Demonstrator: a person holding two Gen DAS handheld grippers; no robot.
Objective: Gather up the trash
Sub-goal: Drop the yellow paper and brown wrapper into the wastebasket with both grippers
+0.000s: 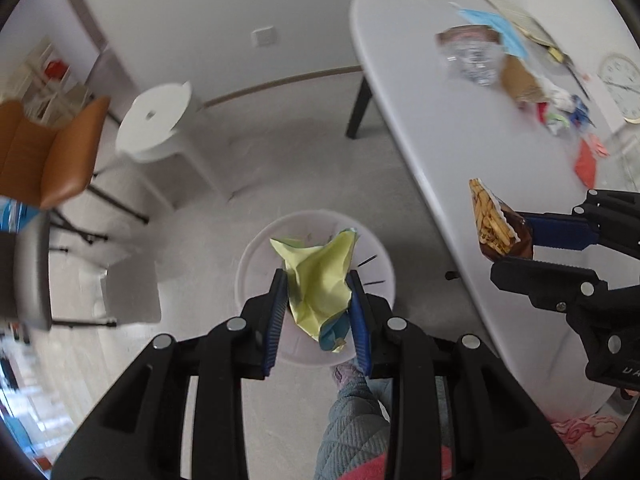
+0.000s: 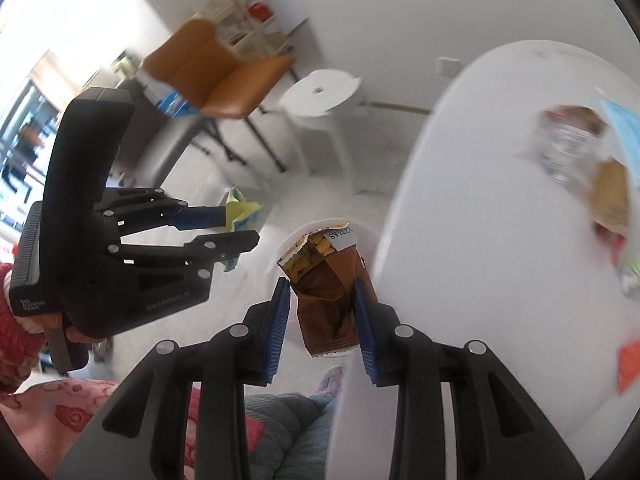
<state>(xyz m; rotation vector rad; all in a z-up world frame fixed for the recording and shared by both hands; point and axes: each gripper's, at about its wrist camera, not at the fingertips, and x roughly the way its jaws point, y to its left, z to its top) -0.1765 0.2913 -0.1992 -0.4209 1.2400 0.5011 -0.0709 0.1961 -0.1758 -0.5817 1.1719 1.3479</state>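
Note:
My left gripper (image 1: 317, 278) is shut on a crumpled yellow-green wrapper (image 1: 320, 296) and hangs over a round white bin (image 1: 256, 256) on the floor. To its right, my right gripper (image 1: 510, 246) is shut on a brown snack packet (image 1: 490, 220) over the edge of the white table (image 1: 440, 120). In the right wrist view the brown packet (image 2: 324, 280) stands pinched between the blue pads of the right gripper (image 2: 321, 286), with the bin (image 2: 366, 232) partly hidden behind it. The left gripper (image 2: 238, 226) shows at the left, holding the yellow-green wrapper (image 2: 244, 210).
More litter lies on the table: a blue face mask (image 1: 492, 26), a clear plastic pack (image 1: 472, 56), a brown wrapper (image 1: 520, 80) and a red scrap (image 1: 586, 164). A white stool (image 1: 156, 120) and an orange chair (image 1: 52, 152) stand on the floor beyond the bin.

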